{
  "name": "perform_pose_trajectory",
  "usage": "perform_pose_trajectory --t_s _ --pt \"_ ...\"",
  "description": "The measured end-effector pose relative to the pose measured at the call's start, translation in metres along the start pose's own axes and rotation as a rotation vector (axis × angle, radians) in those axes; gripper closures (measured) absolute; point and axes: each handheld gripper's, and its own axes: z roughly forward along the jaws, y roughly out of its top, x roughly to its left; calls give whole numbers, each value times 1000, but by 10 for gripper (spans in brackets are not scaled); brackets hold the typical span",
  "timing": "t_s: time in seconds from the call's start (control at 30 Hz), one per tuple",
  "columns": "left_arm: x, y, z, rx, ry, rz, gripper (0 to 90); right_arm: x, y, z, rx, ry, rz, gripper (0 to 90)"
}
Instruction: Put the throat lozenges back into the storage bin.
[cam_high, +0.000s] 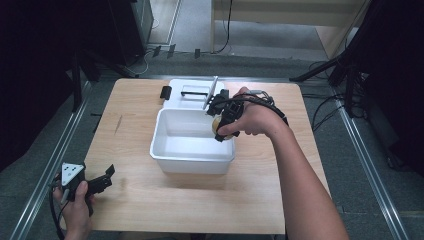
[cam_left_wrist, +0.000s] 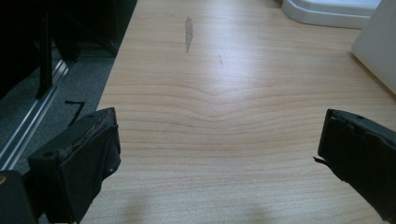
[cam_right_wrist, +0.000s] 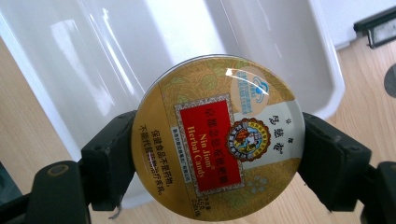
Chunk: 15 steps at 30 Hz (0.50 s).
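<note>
Resting your left tool low at counter's near-left corner, jaws wide apart, nothing between them, likely parked clear of work. Centre: white tub open and empty, its lid lying flat just behind. Right: your right tool clamped on round candy tin by its rim, label facing camera, held over tub's right edge, apparently for dropping inside.

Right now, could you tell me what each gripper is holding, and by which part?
The right gripper clamps a round candy tin by opposite sides of its rim, above the white tub. The left gripper holds nothing.
</note>
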Motion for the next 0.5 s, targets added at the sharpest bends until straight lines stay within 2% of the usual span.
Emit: perform_pose_trajectory --t_s 0.2,0.5 --pt "0 0 0 3 -8 -4 0 5 10 7 -1 5 -23 204" --pt "2 0 0 8 -17 -21 0 8 13 21 12 -1 -74 204"
